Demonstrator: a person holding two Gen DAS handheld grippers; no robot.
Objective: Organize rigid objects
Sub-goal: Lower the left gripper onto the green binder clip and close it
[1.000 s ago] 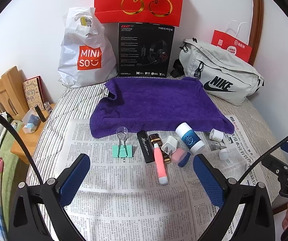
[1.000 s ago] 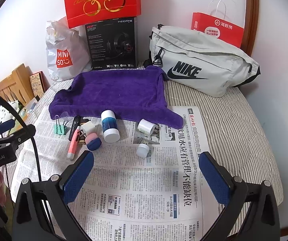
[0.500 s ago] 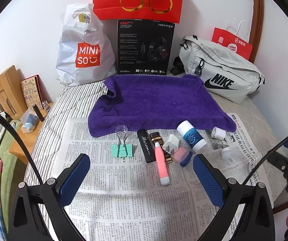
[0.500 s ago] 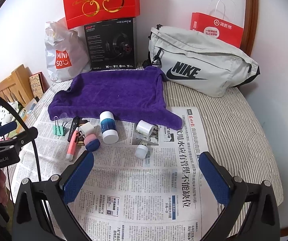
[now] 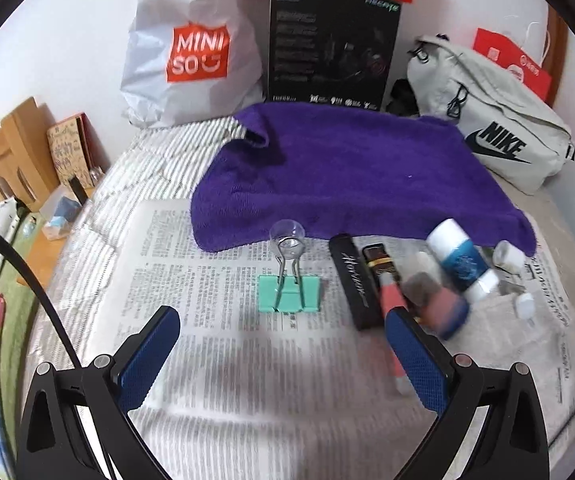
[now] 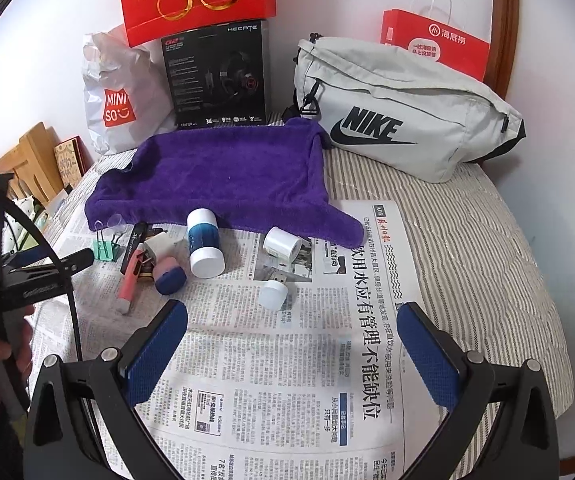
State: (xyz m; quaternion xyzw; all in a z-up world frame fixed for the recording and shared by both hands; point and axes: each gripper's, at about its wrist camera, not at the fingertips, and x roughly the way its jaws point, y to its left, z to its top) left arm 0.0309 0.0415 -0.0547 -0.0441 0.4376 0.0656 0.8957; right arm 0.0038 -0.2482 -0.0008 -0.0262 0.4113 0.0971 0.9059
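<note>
As the left gripper [image 5: 283, 348] had dropped closer within the last second, its wide, empty fingers framed the green binder clip [image 5: 289, 293] on the newspaper [image 5: 207, 360]; the right gripper [image 6: 293, 346] hovered wide, holding nothing.
</note>
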